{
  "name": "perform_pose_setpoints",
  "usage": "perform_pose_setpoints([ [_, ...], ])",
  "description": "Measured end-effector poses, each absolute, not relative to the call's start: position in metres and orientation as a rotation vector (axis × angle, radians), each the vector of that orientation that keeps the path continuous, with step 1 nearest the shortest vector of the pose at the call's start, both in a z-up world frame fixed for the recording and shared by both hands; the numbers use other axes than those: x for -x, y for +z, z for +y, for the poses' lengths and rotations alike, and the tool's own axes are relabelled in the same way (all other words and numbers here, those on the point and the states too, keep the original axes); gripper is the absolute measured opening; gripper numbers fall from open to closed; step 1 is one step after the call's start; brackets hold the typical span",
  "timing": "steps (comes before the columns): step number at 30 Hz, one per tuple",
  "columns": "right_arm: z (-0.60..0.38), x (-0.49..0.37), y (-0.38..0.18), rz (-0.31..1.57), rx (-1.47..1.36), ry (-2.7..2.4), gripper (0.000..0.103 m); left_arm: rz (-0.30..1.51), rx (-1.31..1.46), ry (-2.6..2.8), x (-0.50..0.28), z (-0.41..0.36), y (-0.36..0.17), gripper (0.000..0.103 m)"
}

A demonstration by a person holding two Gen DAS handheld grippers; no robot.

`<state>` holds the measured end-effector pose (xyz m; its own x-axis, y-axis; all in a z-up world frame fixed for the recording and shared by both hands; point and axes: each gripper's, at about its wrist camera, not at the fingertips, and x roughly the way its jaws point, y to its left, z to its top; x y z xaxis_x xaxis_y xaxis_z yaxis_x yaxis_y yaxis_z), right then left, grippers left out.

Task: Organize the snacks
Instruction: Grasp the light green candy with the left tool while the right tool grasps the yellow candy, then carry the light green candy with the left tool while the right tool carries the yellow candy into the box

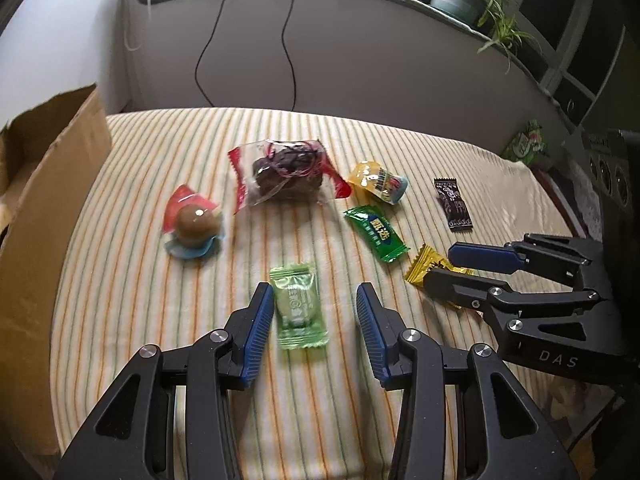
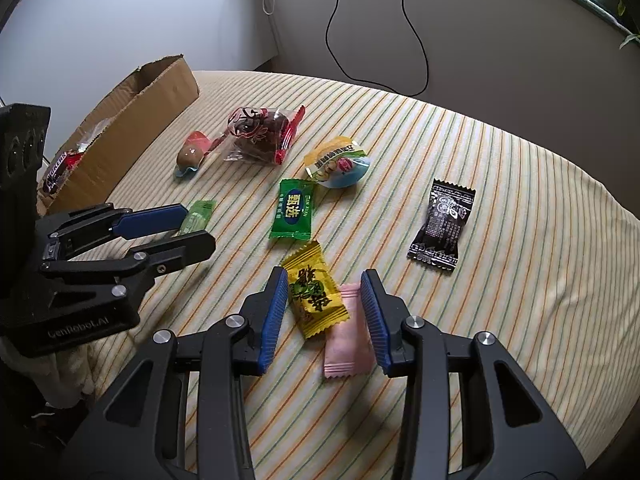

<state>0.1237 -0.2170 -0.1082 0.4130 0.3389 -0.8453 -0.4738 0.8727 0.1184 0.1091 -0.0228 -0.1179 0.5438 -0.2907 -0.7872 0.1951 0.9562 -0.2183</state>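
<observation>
Left tongs (image 1: 310,312) part-open astride light-green candy (image 1: 298,306), gripping nothing | right tongs (image 2: 326,302) part-open astride yellow candy (image 2: 314,294), pink candy (image 2: 348,332) | striped table (image 2: 500,184)

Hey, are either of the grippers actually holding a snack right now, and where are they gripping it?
Neither. The left gripper straddles the pale green candy; the right gripper straddles the yellow candy and pink candy, pads not pressing.
</observation>
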Motion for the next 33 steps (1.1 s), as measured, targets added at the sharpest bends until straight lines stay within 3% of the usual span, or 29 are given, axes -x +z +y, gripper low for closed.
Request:
perform_pose_setpoints([
  [11,-0.2,-0.12,-0.11,1.001,0.259,0.517,0.04,0.935,0.006,-0.276,-0.105,-0.029,-0.12,0.021],
  [14,-0.195,-0.118,-0.112,0.993,0.299,0.508,0.04,0.933,0.008,-0.275,-0.103,-0.029,-0.121,0.02],
  [18,-0.193,-0.117,-0.112,0.99,0.309,0.495,0.022,0.932,0.022,-0.278,-0.101,-0.027,-0.121,0.02],
  [33,-0.208,-0.114,-0.085,0.942,0.181,0.483,0.021,0.865,0.093,-0.278,-0.086,0.001,-0.097,0.019],
])
